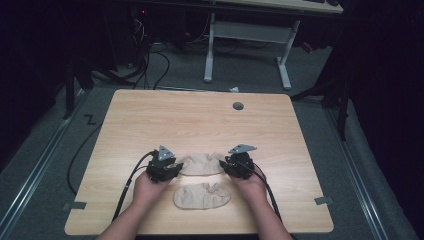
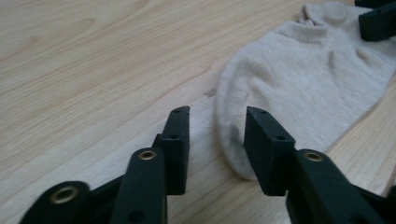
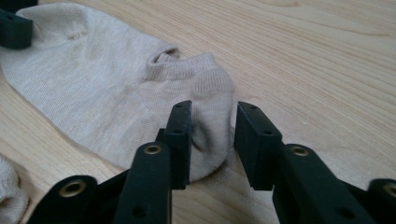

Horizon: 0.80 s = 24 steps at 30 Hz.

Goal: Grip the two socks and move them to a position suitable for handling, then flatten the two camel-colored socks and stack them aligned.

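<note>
1. The counter is a light wood-grain top with a small grey round cap set near its far edge. No brand, label or writing can be read on it or on anything lying on it.
2. Behind it, on the grey floor, stands a second desk on a white frame, with dark cables trailing beside it.
3. The person's forearms come in from the near edge, each hand wrapped round a gripper body, knuckles up, pointing away and slightly inward toward each other.
4. Far sock: beige, low-cut, lying flat across the counter between the two claws, its toe toward the left hand and its ribbed cuff toward the right.
5. Near sock: the same beige kind, lying flat just in front of the first, apart from it and between the two hands.
6. Left claw: low over the counter at the toe end of the far sock, half open. The rounded toe edge lies in the gap, close to the right-hand jaw, but neither pad presses on it.
7. Right claw: low at the cuff end of the same sock, narrowly parted. The heel of the sock sits in the gap against the left-hand jaw; the other jaw stands off it over bare wood, so nothing is pinched.
</note>
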Each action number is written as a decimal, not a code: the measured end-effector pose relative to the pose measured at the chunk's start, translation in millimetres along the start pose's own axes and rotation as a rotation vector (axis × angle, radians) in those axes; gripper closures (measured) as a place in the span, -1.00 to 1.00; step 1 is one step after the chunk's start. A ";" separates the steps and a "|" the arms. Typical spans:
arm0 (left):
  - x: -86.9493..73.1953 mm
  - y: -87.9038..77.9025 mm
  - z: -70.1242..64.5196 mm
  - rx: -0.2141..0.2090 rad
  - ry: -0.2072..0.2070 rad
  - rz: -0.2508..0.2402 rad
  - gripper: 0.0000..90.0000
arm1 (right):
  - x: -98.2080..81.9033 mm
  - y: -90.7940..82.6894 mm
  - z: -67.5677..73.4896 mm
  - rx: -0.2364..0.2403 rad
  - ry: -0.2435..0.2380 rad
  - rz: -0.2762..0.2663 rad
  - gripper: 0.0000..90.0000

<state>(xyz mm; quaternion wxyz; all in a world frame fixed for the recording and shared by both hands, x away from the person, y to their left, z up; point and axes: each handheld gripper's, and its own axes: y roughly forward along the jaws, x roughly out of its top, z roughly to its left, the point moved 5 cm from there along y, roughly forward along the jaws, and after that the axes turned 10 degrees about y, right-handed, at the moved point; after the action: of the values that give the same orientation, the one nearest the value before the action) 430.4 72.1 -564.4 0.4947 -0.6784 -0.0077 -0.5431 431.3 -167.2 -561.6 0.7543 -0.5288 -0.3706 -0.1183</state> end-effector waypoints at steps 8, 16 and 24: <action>5.4 3.0 -5.1 -0.012 -0.002 -0.026 0.91 | -3.1 -3.7 6.6 0.008 -0.036 0.006 0.90; 14.4 -11.8 -10.9 0.001 0.019 -0.088 0.92 | -0.6 -19.8 8.4 -0.003 -0.043 -0.056 0.90; 22.7 -22.2 -19.1 0.018 0.059 -0.131 0.92 | 0.3 -34.1 10.5 -0.011 -0.052 -0.104 0.90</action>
<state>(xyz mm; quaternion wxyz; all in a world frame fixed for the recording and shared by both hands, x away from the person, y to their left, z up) 413.6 58.5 -534.3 0.4640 -0.6558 -0.0423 -0.5940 407.5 -171.8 -535.5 0.7342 -0.5159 -0.4166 -0.1455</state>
